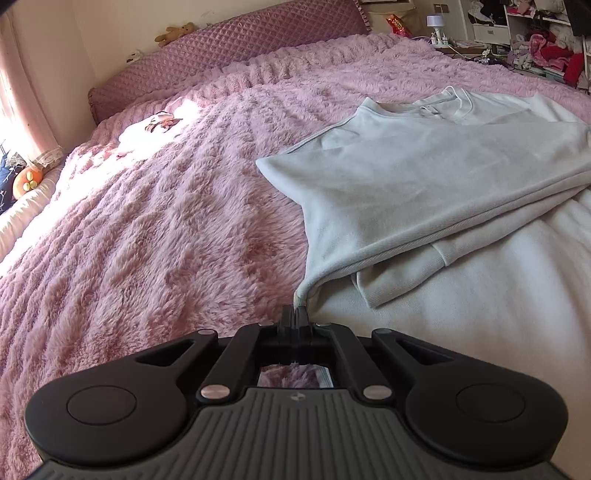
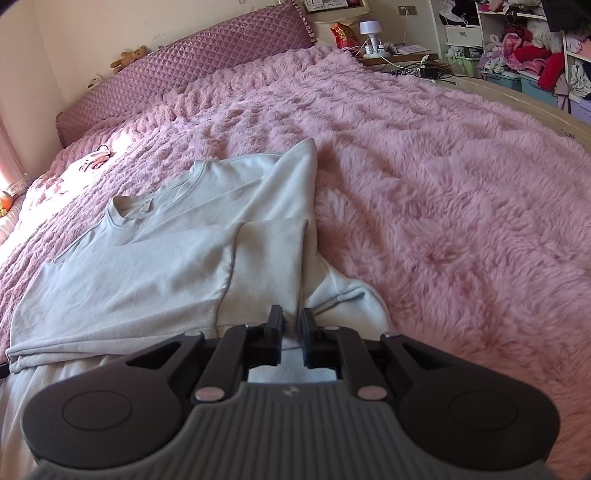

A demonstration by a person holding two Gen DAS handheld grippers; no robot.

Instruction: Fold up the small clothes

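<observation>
A pale grey-white long-sleeved top [image 1: 424, 177] lies on the pink fluffy blanket [image 1: 166, 240], its sleeve folded across the body. My left gripper [image 1: 295, 310] is shut on the top's near left edge, and the cloth rises in a taut ridge from the fingertips. In the right wrist view the same top [image 2: 147, 266] spreads left of centre, collar at the far left. My right gripper [image 2: 291, 317] sits at the near right side of the top. Its jaws stand a narrow gap apart with a fold of the cloth between them, not pinched.
A purple quilted headboard [image 2: 184, 62] with a small teddy bear [image 2: 129, 57] runs along the far side. A bedside table with a lamp [image 2: 371, 35] and crowded shelves of clothes [image 2: 528, 48] stand at the far right. A small item [image 1: 160, 122] lies in sunlight, far left.
</observation>
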